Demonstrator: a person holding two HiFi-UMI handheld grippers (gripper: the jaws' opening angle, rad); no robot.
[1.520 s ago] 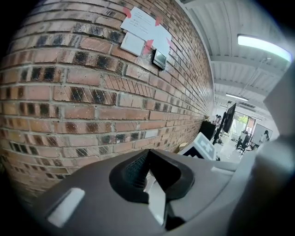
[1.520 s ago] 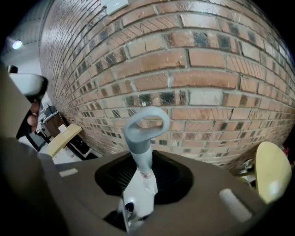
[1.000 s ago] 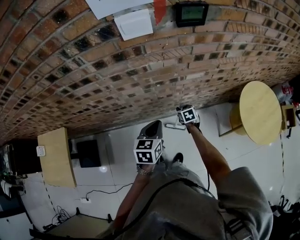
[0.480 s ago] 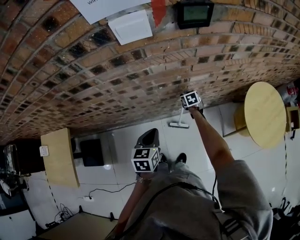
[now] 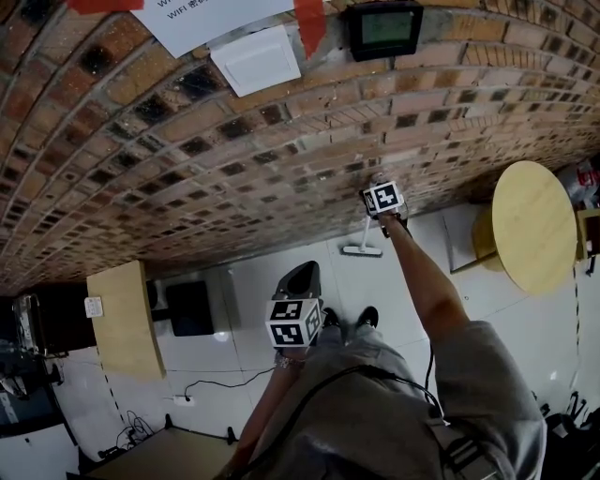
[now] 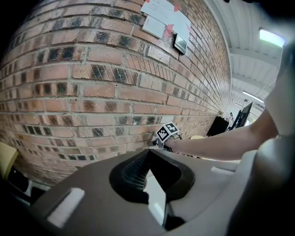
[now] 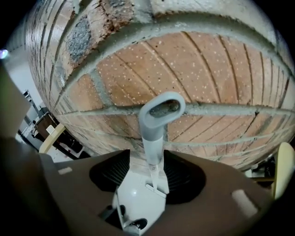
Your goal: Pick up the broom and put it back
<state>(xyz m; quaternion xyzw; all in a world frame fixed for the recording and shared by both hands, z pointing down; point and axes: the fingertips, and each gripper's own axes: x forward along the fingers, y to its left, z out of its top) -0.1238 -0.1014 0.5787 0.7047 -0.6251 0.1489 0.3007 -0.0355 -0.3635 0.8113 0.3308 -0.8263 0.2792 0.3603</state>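
At the brick wall (image 7: 198, 69): broom (image 7: 153, 138) upright, its loop just beside the bricks.
Your right tool (image 7: 152, 173): clamped on the broom's handle.
Your left tool (image 6: 148, 171): jaws together.

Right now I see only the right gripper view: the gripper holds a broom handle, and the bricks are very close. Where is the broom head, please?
Observer: The head view shows the broom head low, by the foot of the brick wall. I cannot tell whether it rests on the floor.
Operator: And what does the left gripper do?
Observer: The left gripper is shut and empty. It is near the person's body, apart from the broom head.
Operator: Is anything mounted on the wall above?
Observer: Yes, a small dark screen hangs much higher on the wall.
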